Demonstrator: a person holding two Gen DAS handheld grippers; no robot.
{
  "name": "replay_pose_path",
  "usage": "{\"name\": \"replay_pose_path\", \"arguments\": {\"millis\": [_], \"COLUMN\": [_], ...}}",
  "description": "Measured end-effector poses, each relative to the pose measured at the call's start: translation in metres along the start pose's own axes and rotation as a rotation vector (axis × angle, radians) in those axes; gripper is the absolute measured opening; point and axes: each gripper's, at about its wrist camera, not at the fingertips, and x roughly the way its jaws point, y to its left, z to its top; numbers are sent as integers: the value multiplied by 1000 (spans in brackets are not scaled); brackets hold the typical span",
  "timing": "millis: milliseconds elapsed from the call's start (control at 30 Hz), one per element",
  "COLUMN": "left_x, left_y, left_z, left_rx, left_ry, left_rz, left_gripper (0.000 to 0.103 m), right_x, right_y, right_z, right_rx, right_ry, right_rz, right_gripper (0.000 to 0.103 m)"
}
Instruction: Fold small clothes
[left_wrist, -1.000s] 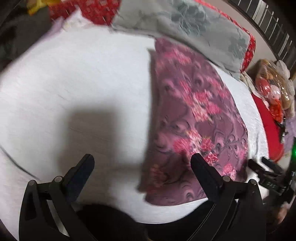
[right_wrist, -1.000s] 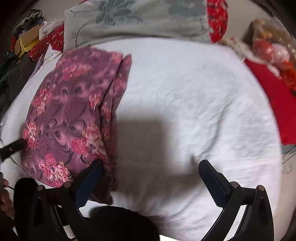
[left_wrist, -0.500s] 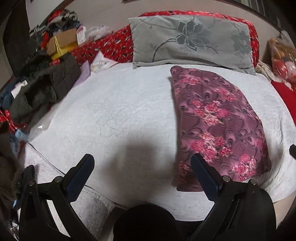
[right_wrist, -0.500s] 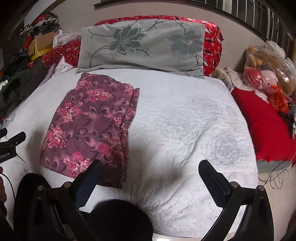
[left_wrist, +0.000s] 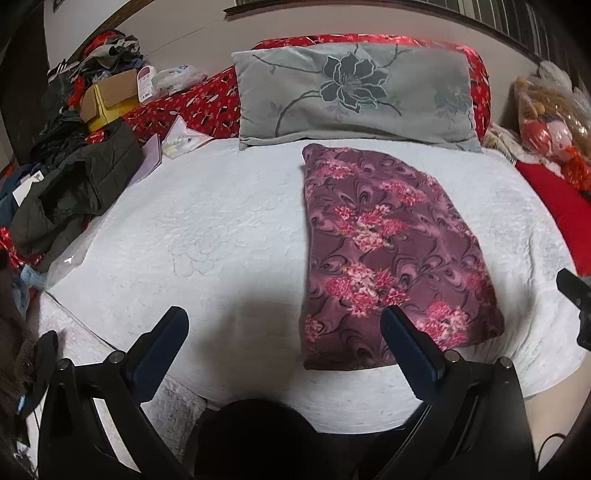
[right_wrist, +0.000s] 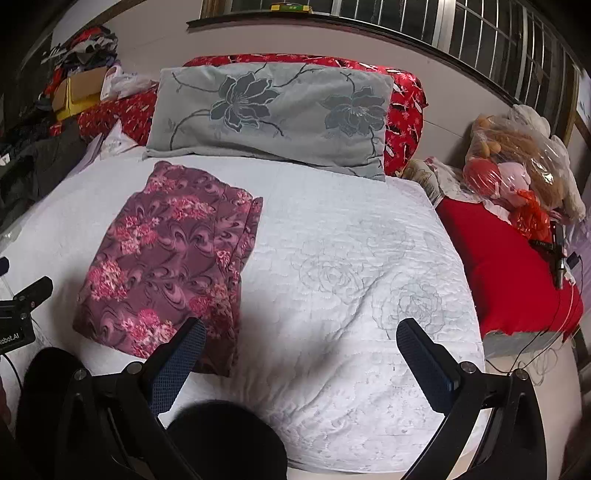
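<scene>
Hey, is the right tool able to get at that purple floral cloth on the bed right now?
Probably yes. The right tool is open and empty, and the folded purple floral cloth lies flat on the white quilt just to its left, with nothing lying on it.

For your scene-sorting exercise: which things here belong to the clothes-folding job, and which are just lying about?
Job: purple floral garment, folded on the white quilt; left tool; right tool, both open.

Lying about: grey pillow, dark jacket, bagged toys, cardboard box.
</scene>
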Motion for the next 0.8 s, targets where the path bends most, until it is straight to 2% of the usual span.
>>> {"name": "replay_pose_path", "arguments": {"millis": [367,800], "left_x": [4,3], "left_y": [2,-5], "left_z": [2,1], "left_rx": [-33,-26], "left_ry": [14,11], "left_rz": [-9,-26], "left_gripper": [103,103], "right_x": [0,2], "right_y": [0,-4], "right_z": [3,5], "right_rx": [9,24], "right_ry": [-9,-13], "right_rz": [-16,-18], "right_gripper": [103,103]}}
